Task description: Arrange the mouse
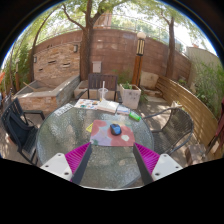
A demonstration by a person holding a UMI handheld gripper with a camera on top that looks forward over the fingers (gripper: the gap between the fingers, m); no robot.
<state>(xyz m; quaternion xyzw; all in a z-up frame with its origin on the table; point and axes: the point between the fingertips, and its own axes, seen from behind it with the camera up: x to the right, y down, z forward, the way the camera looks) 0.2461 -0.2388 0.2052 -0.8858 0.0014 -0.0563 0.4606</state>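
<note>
A small dark blue mouse (115, 130) lies on a reddish mouse mat (117, 135) near the middle of a round glass table (70, 130), well beyond my fingers. A teal object (135, 116) sits past the mat to the right. My gripper (112, 160) hangs above the table's near part, its two fingers wide apart with pink pads (77, 156) showing, and nothing is between them.
A white cup (101, 95) and papers (88, 104) lie at the table's far side. Dark metal chairs (18, 125) stand around the table. A tree trunk (86, 50), brick wall (120, 55), planter box (129, 95) and wooden fence (190, 105) lie beyond.
</note>
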